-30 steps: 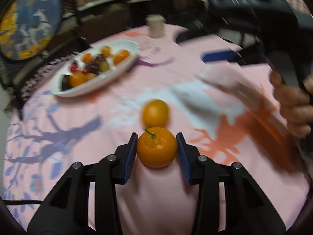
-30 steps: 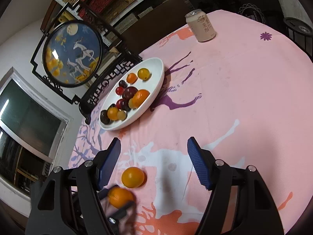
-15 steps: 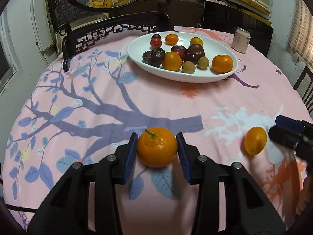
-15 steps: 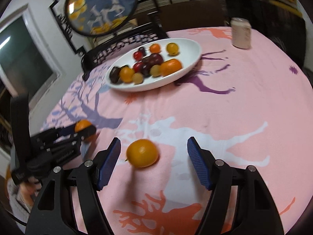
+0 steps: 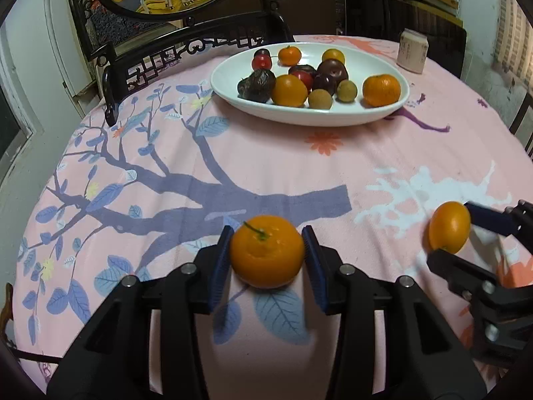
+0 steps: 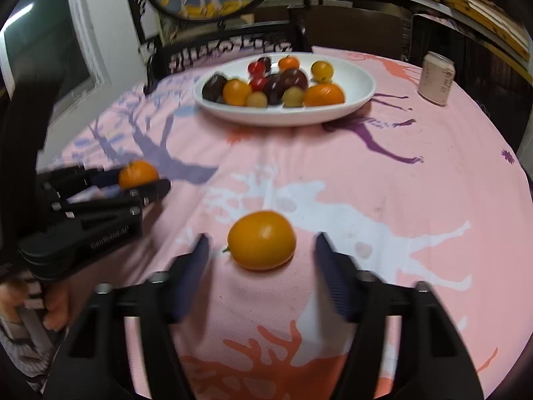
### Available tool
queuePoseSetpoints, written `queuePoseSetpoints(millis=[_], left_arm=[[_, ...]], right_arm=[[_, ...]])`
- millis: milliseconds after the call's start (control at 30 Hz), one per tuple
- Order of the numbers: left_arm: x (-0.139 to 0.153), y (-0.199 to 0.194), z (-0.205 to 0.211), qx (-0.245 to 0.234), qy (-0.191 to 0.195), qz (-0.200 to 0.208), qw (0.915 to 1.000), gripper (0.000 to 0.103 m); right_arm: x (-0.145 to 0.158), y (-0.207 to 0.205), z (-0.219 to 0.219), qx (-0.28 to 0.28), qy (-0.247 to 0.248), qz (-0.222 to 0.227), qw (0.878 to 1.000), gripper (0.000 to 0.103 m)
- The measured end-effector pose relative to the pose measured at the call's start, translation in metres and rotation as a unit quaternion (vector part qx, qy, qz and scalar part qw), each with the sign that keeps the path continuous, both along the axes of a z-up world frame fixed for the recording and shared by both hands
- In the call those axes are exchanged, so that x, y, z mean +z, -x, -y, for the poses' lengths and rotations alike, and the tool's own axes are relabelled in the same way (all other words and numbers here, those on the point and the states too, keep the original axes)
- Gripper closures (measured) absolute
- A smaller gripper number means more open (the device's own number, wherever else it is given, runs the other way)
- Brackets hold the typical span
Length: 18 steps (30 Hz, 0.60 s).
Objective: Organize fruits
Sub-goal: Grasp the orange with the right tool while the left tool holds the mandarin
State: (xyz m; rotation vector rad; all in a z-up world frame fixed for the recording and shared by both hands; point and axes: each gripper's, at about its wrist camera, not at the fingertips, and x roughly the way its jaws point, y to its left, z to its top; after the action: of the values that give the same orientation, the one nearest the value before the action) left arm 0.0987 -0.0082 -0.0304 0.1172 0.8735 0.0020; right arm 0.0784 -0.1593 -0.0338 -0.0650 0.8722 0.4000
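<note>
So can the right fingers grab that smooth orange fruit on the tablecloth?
Probably yes: the smooth orange fruit lies between the right gripper's closing fingers, with bare cloth either side and nothing blocking.

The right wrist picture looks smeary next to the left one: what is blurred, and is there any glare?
Right wrist view: tongs and far bowl smeared, small highlight on the orange fruit. Left wrist view: sharp, edges bent by the fisheye, mandarin crisp.
</note>
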Motion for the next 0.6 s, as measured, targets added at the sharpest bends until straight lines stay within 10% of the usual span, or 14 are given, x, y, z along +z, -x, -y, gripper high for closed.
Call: queuePoseSetpoints(millis=[600], left_arm=[[0.0, 0.001, 0.0, -0.006, 0.006, 0.004, 1.0, 0.062]], right_arm=[[0.001, -0.003, 0.012, -0.024, -0.017, 0.003, 1.0, 0.059]])
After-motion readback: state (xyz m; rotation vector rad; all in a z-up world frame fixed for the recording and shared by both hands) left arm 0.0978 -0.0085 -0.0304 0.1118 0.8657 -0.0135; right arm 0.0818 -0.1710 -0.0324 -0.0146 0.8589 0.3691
